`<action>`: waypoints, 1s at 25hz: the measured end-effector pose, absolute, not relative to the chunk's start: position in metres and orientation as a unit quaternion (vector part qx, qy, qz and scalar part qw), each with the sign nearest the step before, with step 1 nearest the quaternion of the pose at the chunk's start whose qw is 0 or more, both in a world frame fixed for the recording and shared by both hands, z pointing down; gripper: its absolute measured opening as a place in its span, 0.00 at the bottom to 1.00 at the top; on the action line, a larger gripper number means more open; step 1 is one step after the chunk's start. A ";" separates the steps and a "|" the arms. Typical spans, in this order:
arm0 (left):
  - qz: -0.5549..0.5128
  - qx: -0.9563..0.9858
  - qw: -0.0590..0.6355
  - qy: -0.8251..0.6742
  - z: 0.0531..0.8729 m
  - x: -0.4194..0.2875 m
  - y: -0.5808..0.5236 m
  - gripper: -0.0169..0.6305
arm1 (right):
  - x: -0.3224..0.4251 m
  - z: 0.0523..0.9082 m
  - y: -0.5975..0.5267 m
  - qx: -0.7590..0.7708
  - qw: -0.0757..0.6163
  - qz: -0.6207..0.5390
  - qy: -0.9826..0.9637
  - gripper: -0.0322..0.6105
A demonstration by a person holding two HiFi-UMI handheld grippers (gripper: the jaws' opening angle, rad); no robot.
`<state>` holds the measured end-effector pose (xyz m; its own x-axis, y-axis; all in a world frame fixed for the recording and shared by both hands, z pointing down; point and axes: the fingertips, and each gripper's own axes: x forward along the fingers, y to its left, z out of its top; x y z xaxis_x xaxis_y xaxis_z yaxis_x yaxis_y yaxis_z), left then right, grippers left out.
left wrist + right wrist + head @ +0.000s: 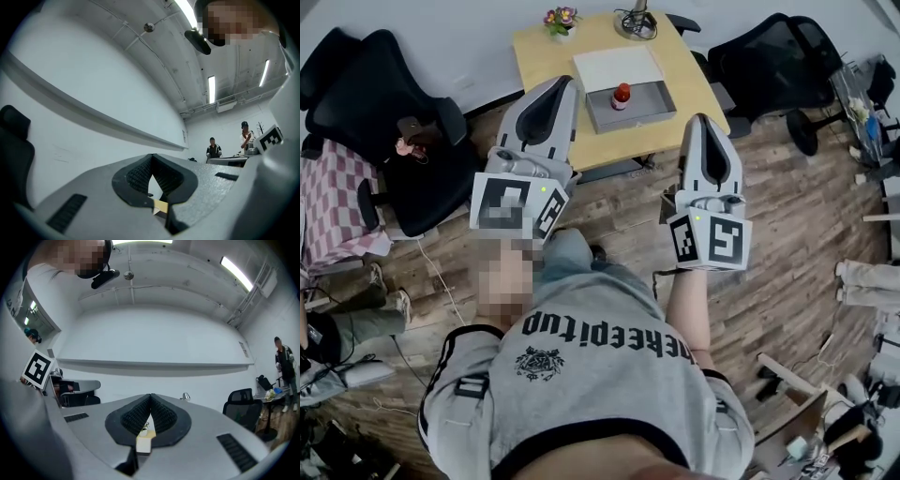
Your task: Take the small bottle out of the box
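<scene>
The small bottle (622,96), orange-red with a red cap, stands upright in a shallow grey box (652,106) on the yellow table (544,56) in the head view. A white lid (617,67) lies just behind the box. My left gripper (565,82) is held up in the air left of the box, jaws shut and empty. Right of the box, my right gripper (703,119) is also raised, shut on nothing. Both gripper views look at the white wall, with the pads meeting at the left gripper (151,157) and the right gripper (150,396). Neither gripper view shows the bottle.
A flower pot (561,21) and a round lamp base (636,23) stand at the table's far side. Black office chairs (389,112) (773,56) flank the table on a wooden floor. People (213,149) stand far off by another desk.
</scene>
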<state>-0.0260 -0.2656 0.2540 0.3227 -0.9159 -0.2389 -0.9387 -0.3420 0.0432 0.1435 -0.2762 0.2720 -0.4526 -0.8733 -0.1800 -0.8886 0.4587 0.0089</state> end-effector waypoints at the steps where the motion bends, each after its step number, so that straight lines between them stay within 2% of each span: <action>1: 0.107 -0.809 0.050 0.576 0.257 -0.028 -0.270 0.03 | 0.141 0.276 -0.282 -0.515 0.073 0.045 0.853 0.05; 25: 0.088 -0.826 0.010 0.556 0.292 -0.075 -0.441 0.03 | 0.067 0.434 -0.463 -0.485 -0.127 -0.148 0.853 0.05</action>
